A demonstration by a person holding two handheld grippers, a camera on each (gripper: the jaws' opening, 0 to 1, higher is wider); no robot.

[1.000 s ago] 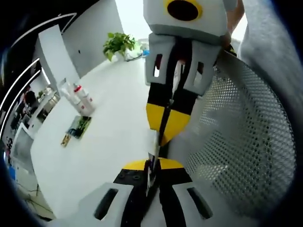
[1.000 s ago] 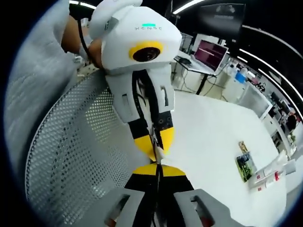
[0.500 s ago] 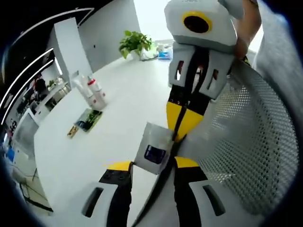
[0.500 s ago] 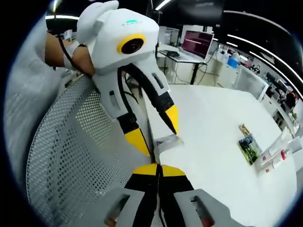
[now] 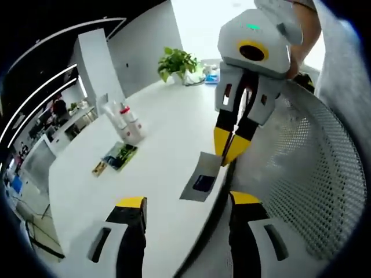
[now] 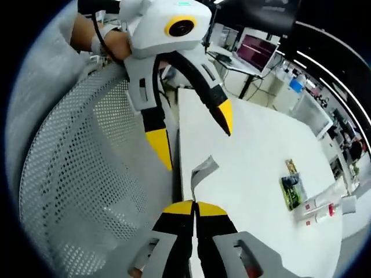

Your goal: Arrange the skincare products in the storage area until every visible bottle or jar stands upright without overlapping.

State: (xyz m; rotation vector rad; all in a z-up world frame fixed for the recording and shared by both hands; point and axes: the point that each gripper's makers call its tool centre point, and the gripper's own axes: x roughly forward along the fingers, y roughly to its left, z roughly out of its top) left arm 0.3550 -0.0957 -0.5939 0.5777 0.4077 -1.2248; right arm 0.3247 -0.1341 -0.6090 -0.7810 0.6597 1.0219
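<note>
Sachet pinched in your right gripper, bottles well off across the table.

Your right gripper point(image 5: 231, 149) is clenched on the top edge of the flat grey sachet with the dark label point(image 5: 200, 184), hanging at the white table's point(image 5: 162, 145) near edge. Your left gripper point(image 6: 191, 130) is spread wide, holding nothing, just beside it. The white red-capped skincare bottles point(image 5: 127, 123) sit far across the table, probably upright, beside the green leaflet point(image 5: 120, 155); your left gripper's side is nearer them.
</note>
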